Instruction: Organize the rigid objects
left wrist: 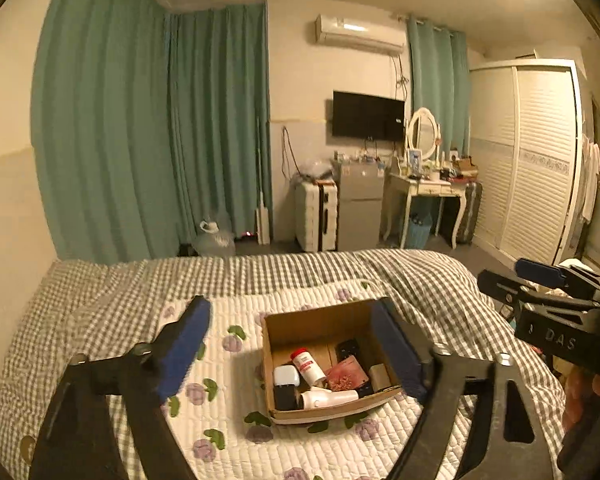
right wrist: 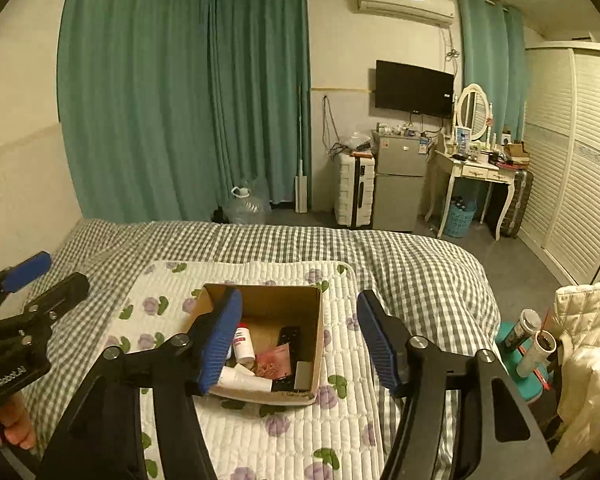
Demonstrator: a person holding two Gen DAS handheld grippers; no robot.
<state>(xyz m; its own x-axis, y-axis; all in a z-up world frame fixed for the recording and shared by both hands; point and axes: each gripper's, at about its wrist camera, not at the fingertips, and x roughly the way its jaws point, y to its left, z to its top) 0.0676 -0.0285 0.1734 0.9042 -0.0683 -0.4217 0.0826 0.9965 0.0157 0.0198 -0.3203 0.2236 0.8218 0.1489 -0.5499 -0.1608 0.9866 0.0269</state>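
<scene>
An open cardboard box (left wrist: 316,322) stands on a flowered quilt pad (left wrist: 236,432) on the bed; it also shows in the right wrist view (right wrist: 276,302). Inside lie a white bottle with a red cap (left wrist: 308,366), a white case (left wrist: 286,375), a black block (left wrist: 285,397), a white tube (left wrist: 328,399), a red patterned packet (left wrist: 347,374), a black remote (left wrist: 348,349) and a tan block (left wrist: 380,377). My left gripper (left wrist: 296,344) is open and empty above and before the box. My right gripper (right wrist: 300,340) is open and empty, raised over the box's near side.
The bed has a grey checked cover (right wrist: 400,256). Beyond it stand a water jug (right wrist: 246,204), a white suitcase (right wrist: 354,190), a small fridge (right wrist: 398,180), a dressing table (right wrist: 476,172) and a wardrobe (right wrist: 572,152). A stool with cups (right wrist: 534,344) and a white jacket (right wrist: 592,344) sit at the right.
</scene>
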